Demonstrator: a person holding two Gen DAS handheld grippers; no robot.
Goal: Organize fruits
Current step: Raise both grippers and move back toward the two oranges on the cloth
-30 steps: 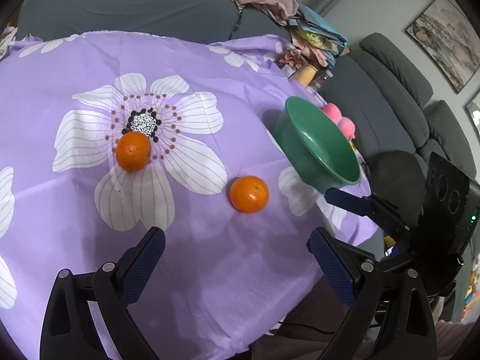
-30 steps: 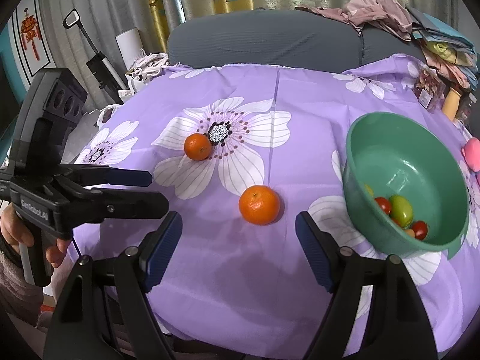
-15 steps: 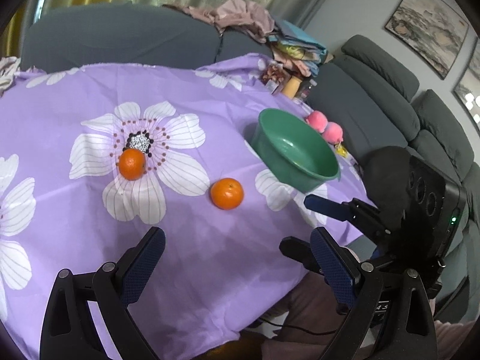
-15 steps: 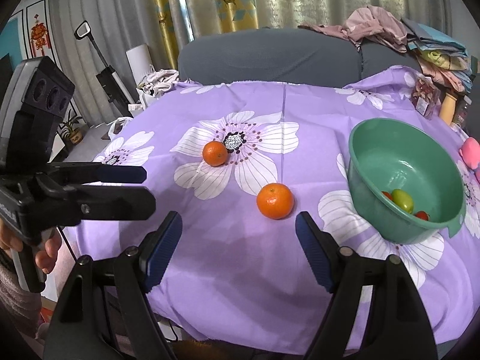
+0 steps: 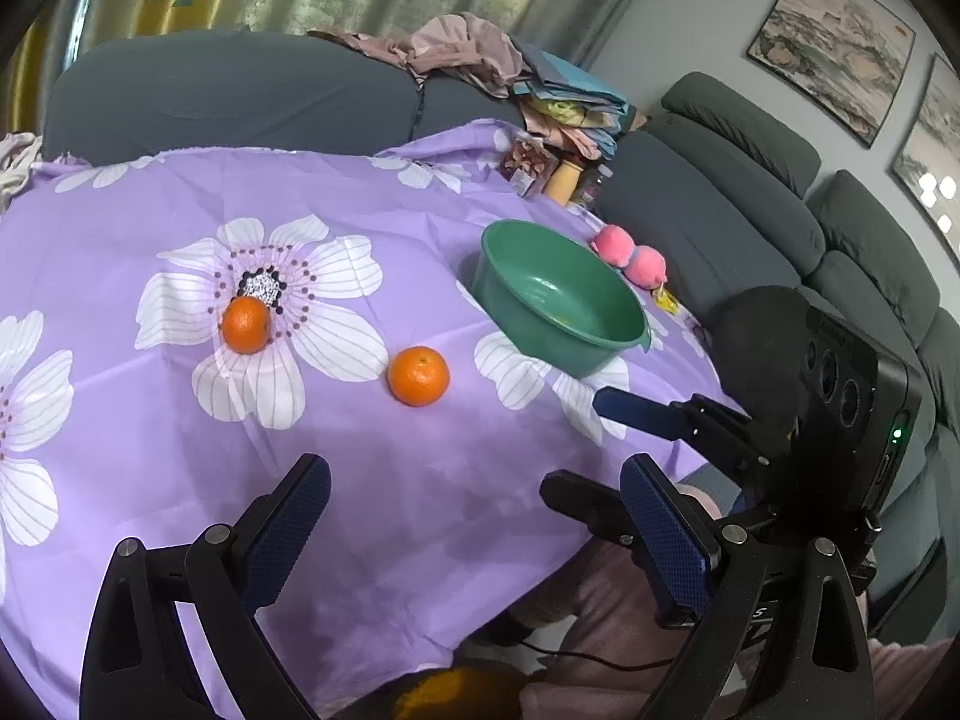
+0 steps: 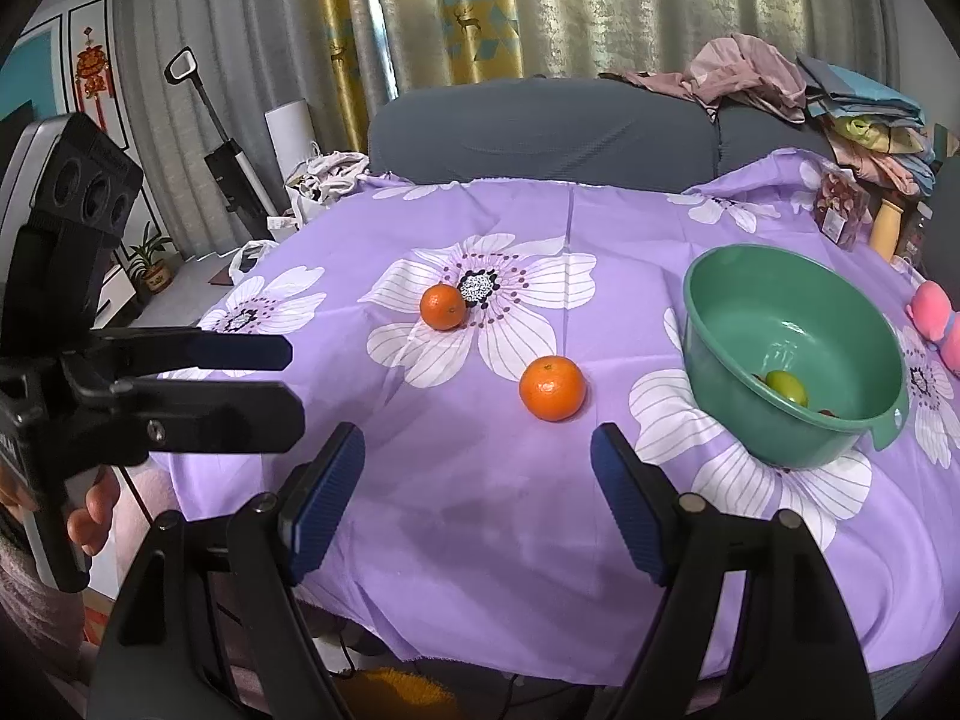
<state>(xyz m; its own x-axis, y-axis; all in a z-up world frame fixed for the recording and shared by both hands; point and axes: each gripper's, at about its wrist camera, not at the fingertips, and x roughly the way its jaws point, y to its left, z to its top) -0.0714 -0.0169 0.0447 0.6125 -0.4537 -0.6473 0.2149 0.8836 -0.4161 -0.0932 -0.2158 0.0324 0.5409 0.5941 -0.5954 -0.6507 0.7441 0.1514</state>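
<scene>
Two oranges lie on the purple flowered tablecloth: one by a flower's dark centre, one nearer the green bowl. The bowl holds a green fruit and small red ones, mostly hidden by its rim. My left gripper hangs open over the table's near edge, with nothing between its fingers. My right gripper is open too, short of the nearer orange and apart from it.
Pink plush toys lie right of the bowl. A yellow bottle and a packet stand at the far right corner. A grey sofa with piled clothes backs the table. A hand holds the left gripper.
Both grippers have drawn back and a little up from the table, so oranges and bowl look smaller and farther. Both stay open; nothing was picked up.
</scene>
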